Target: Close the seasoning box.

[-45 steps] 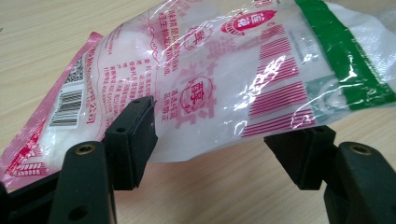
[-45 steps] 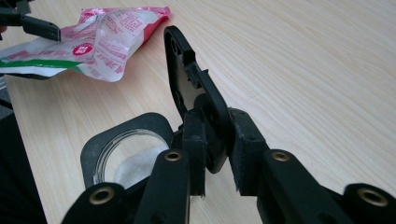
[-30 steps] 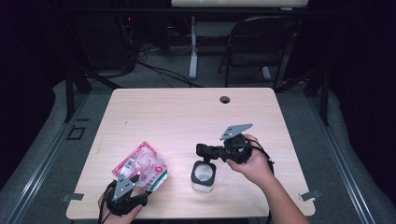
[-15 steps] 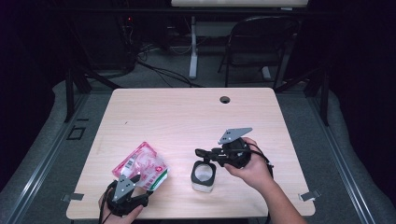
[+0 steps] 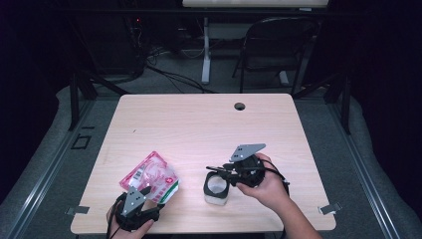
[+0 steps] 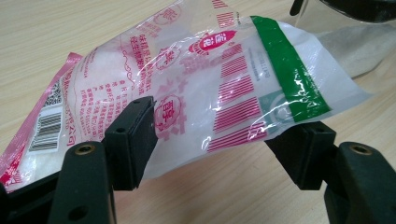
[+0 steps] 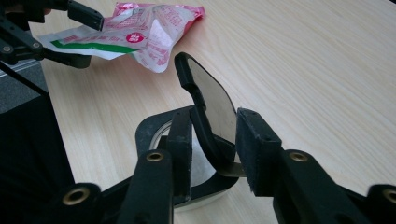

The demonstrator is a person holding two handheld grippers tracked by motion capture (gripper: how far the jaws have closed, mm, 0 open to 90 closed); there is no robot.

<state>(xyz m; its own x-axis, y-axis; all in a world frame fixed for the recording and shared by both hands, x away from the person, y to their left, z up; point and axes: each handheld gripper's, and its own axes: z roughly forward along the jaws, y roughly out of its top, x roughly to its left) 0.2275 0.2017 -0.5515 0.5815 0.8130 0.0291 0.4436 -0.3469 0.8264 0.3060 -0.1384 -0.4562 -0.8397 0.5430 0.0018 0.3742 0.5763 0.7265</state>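
A clear plastic bag (image 5: 151, 175) with red print and a green stripe, full of white grains, lies at the table's front left. My left gripper (image 5: 148, 193) is shut on its near end (image 6: 210, 93), which hangs a little off the wood. It also shows far off in the right gripper view, where the left gripper (image 7: 77, 37) has one jaw above and one below the bag (image 7: 140, 28). At front centre stands a small white jar (image 5: 216, 189) with a black rim (image 7: 149, 128). Its flip lid (image 7: 208, 98) stands upright between the jaws of my right gripper (image 5: 218, 172). These jaws have just been opening, and the right pad is clear of the lid.
The light wood table (image 5: 199, 124) has a round cable hole (image 5: 240, 106) at the back. A folding chair (image 5: 278, 45) and floor cables lie beyond the far edge. The front edge runs just under both hands.
My right gripper's jaws have spread apart around the jar's lid, and the hand has sunk slightly towards the jar. The left gripper and the bag have stayed put.
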